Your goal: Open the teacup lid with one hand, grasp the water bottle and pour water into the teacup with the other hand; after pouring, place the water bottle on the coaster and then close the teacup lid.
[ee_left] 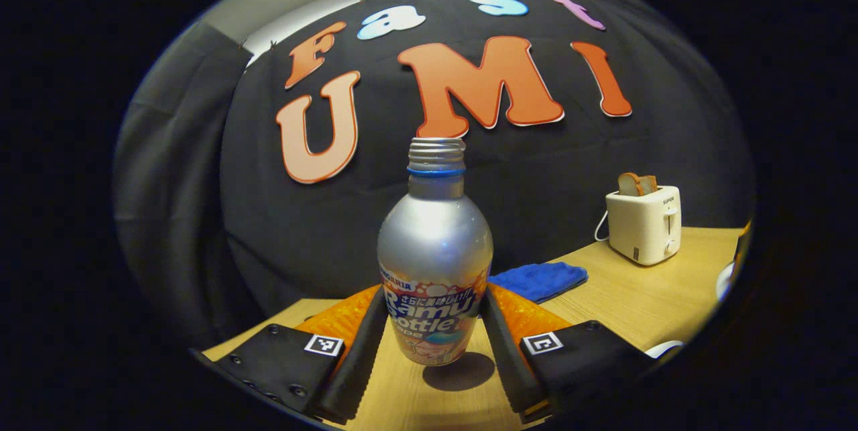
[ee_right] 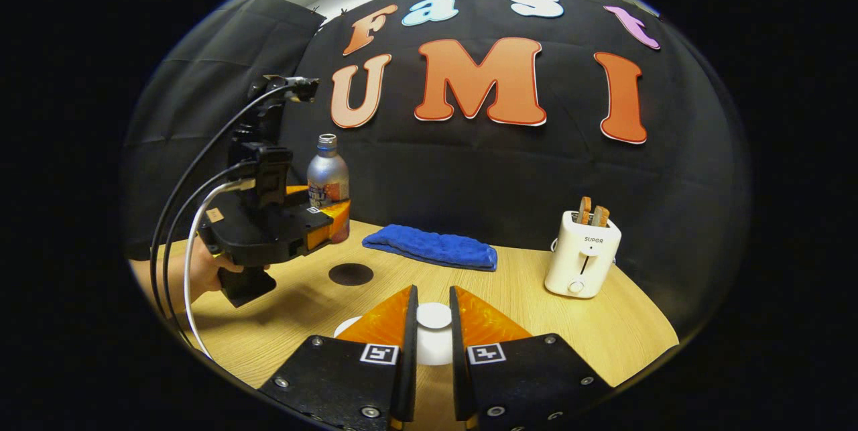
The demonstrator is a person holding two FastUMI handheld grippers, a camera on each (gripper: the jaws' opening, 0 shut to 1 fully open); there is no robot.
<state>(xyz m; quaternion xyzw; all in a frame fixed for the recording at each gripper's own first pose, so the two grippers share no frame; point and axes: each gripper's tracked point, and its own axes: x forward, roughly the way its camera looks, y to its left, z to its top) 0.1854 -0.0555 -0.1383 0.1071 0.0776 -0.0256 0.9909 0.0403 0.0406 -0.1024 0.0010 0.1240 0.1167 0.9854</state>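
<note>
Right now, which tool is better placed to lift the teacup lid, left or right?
Right. The right tool has its fingers on either side of the white lid knob on the teacup. The left tool is busy: its fingers flank the water bottle, lifted above the table.

Teacup point(ee_right: 434, 344) — mostly hidden behind right tongs point(ee_right: 433, 340) — lid knob visible.
</note>
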